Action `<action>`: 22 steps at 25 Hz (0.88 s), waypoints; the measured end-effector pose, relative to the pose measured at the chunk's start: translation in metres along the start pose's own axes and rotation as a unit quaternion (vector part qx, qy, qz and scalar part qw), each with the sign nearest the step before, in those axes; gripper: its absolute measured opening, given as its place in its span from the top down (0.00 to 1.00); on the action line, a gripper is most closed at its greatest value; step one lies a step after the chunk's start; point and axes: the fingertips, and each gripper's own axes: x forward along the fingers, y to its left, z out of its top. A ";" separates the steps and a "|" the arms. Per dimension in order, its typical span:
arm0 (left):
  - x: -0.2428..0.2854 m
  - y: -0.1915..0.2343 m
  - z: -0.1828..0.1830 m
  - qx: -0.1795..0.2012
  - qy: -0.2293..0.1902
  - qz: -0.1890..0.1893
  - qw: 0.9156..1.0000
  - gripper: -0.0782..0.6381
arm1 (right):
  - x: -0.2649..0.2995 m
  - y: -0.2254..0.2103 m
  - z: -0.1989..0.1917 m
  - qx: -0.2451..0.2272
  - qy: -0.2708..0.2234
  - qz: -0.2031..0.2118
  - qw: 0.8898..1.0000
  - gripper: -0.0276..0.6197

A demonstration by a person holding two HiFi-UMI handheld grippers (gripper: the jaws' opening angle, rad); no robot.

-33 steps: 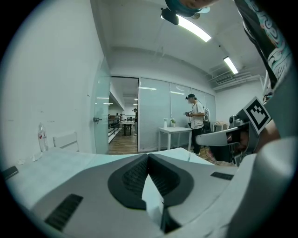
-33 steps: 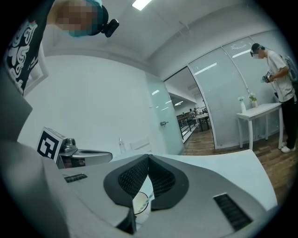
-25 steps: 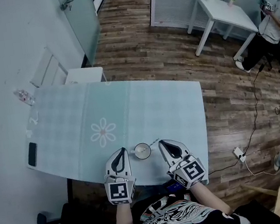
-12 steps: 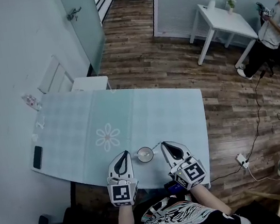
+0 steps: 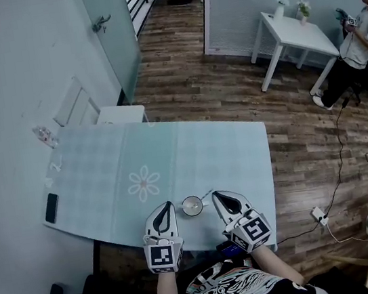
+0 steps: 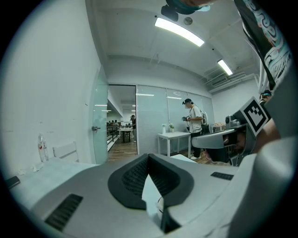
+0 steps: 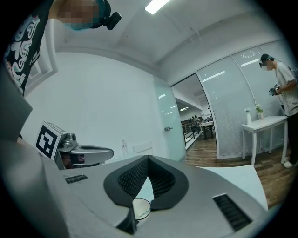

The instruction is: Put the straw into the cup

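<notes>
No legible text, number or brand appears in any view. Lower centre of the head view: left marker cube (image 5: 162, 255) on my left gripper (image 5: 168, 205) and right marker cube (image 5: 253, 226) on my right gripper (image 5: 214, 195) carry square code patterns only.

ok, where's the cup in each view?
Head view: cup by the front edge of the table, near the middle of the picture.
Left gripper view: only a thin arc low in the jaw gap, probably its rim.
Right gripper view: cup low in the jaw gap.
Shared landmark: white side table.
</notes>
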 end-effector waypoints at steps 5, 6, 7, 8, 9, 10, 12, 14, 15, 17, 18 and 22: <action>-0.003 0.001 -0.001 0.000 0.001 0.005 1.000 0.88 | -0.001 -0.001 -0.001 0.001 0.003 -0.003 1.000 0.94; -0.003 0.001 -0.002 0.000 0.002 0.005 1.000 0.88 | 0.000 -0.001 -0.001 0.001 0.004 -0.003 1.000 0.94; -0.004 0.002 -0.003 0.000 0.003 0.006 1.000 0.88 | 0.000 -0.001 -0.002 0.003 0.005 -0.003 1.000 0.94; -0.003 0.002 -0.004 -0.001 0.004 0.007 1.000 0.88 | 0.000 -0.001 -0.003 0.006 0.007 -0.003 1.000 0.94; -0.003 0.002 -0.004 -0.002 0.005 0.007 1.000 0.88 | 0.000 -0.003 -0.004 0.010 0.008 -0.004 1.000 0.94; -0.003 0.001 -0.005 -0.003 0.006 0.006 1.000 0.88 | 0.000 -0.004 -0.005 0.014 0.009 -0.005 1.000 0.94; -0.003 0.001 -0.006 -0.003 0.006 0.006 1.000 0.88 | -0.001 -0.005 -0.006 0.016 0.010 -0.007 1.000 0.94; -0.003 0.001 -0.007 -0.004 0.008 0.005 1.000 0.88 | -0.001 -0.006 -0.006 0.018 0.010 -0.008 1.000 0.94; -0.003 0.001 -0.007 -0.005 0.008 0.005 1.000 0.88 | -0.001 -0.006 -0.006 0.019 0.010 -0.008 1.000 0.94; -0.002 0.000 -0.008 -0.005 0.008 0.004 1.000 0.88 | -0.001 -0.007 -0.007 0.020 0.011 -0.009 1.000 0.94; -0.002 0.000 -0.008 -0.006 0.007 0.004 1.000 0.88 | -0.001 -0.008 -0.008 0.020 0.012 -0.009 1.000 0.94; 0.000 0.000 -0.009 -0.005 0.007 0.004 1.000 0.88 | -0.002 -0.010 -0.010 0.022 0.014 -0.010 1.000 0.94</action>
